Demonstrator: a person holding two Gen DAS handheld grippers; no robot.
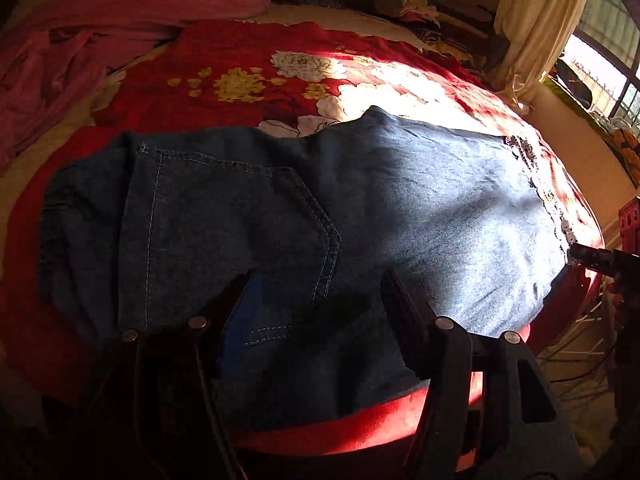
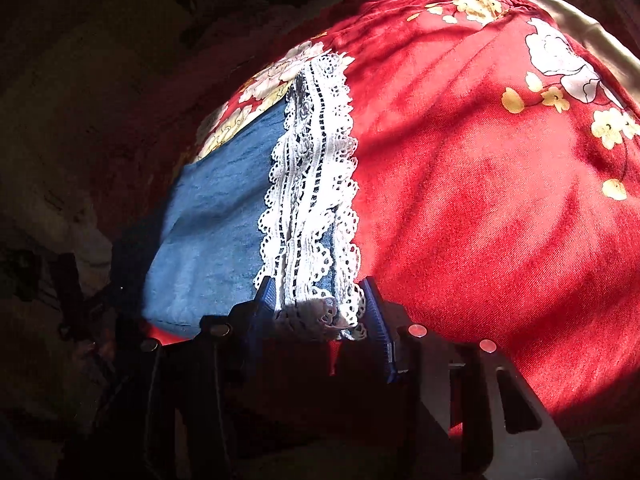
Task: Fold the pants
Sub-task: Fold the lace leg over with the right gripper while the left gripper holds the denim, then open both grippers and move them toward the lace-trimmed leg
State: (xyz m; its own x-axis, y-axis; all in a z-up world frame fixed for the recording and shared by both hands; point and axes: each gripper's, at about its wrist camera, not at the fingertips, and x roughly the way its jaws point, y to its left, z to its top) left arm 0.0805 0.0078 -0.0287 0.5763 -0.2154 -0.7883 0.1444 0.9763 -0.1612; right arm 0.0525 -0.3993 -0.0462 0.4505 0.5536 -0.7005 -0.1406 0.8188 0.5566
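Left wrist view: jeans [image 1: 280, 208] lie flat across the bed [image 1: 248, 60] on its red floral cover, waist and back pocket [image 1: 224, 232] toward 9 o'clock, lace hem [image 1: 532, 176] out at 3 o'clock. They look doubled leg on leg already, one pocket showing, though I can't be sure of the layers from here. Left gripper [image 1: 316, 300] hovers at 6 o'clock over the near edge by the pocket, fingers [image 1: 404, 304] spread apart with denim below them, nothing pinched. Right gripper's tip shows at the 3 o'clock edge beside the hem. Right wrist view: right gripper [image 2: 320, 312] has the lace hem bunched between its blue fingers [image 2: 380, 320], narrowed onto the fabric, so it reads as gripping the hem corner. Pink clothes [image 1: 80, 48] heaped at 10 o'clock, curtain [image 1: 536, 20] at 1 o'clock, both clear of the work. Progress judgement: lengthwise fold likely done, crosswise fold not yet made; hem end needs carrying over toward the waist, then maybe one more fold and smoothing. Left must still take hold or pin the cloth first.
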